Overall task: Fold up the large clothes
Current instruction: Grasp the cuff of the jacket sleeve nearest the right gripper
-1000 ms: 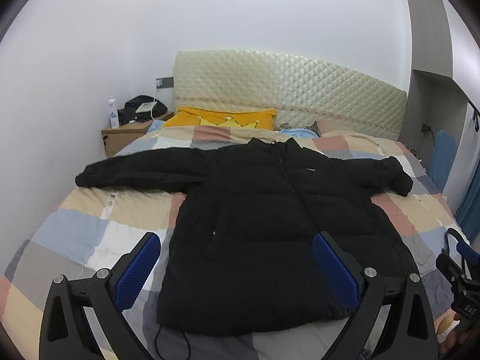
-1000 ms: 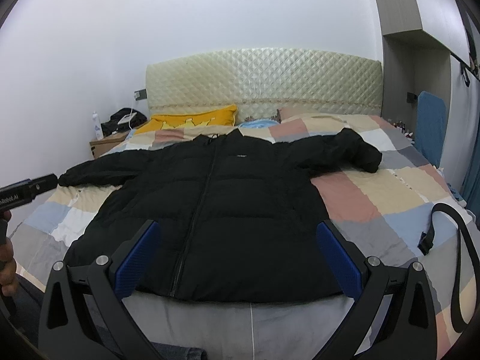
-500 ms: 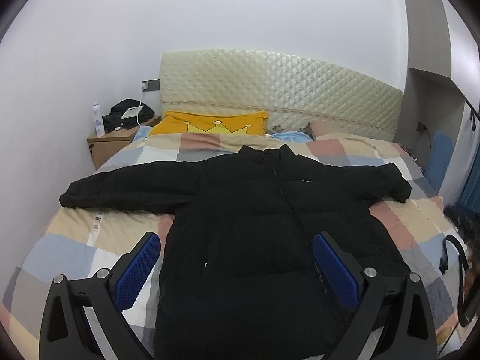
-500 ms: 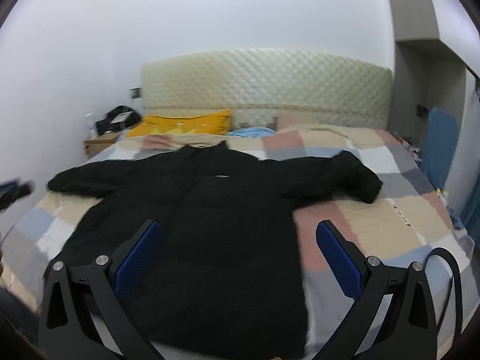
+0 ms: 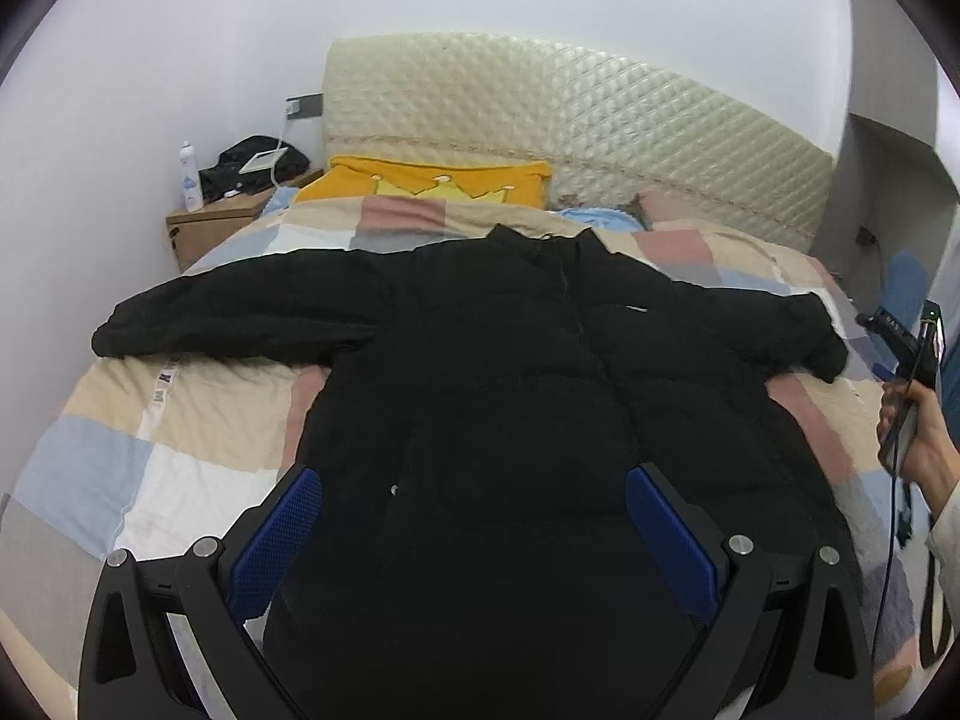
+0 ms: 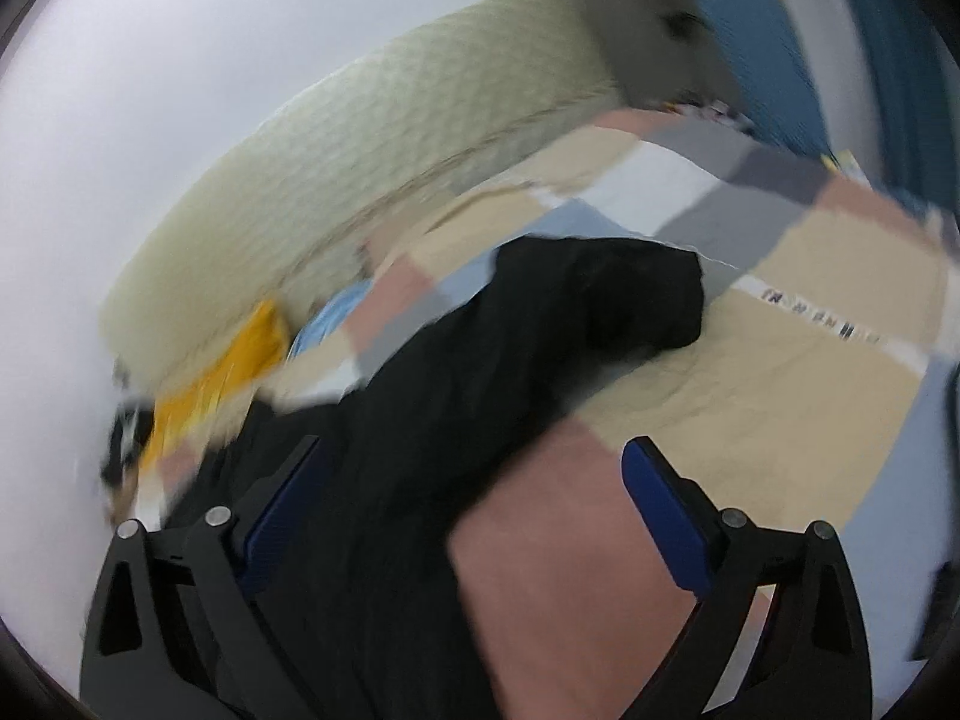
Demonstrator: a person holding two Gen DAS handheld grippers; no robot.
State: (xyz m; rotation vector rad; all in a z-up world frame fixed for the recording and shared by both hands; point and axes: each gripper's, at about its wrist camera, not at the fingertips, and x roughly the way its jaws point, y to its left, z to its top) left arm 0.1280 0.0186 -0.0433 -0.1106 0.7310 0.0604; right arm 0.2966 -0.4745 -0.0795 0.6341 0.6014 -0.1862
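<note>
A black puffer jacket (image 5: 510, 396) lies flat and face up on the patchwork bedspread (image 5: 180, 420), both sleeves spread sideways. My left gripper (image 5: 474, 522) is open and empty, hovering over the jacket's lower body. The right wrist view is blurred by motion: my right gripper (image 6: 474, 504) is open and empty, with the jacket's right sleeve (image 6: 558, 324) lying between and beyond its fingers. The right gripper's body, held in a hand, shows at the right edge of the left wrist view (image 5: 906, 342).
A quilted headboard (image 5: 570, 138) stands at the far end with a yellow pillow (image 5: 432, 186) below it. A wooden nightstand (image 5: 210, 228) with a bottle and a black bag stands at the far left. A blue item (image 6: 762, 60) stands by the right wall.
Both grippers have moved forward over the bed. The right gripper has swung fast to the right, toward the jacket's right sleeve. The jacket has not moved.
</note>
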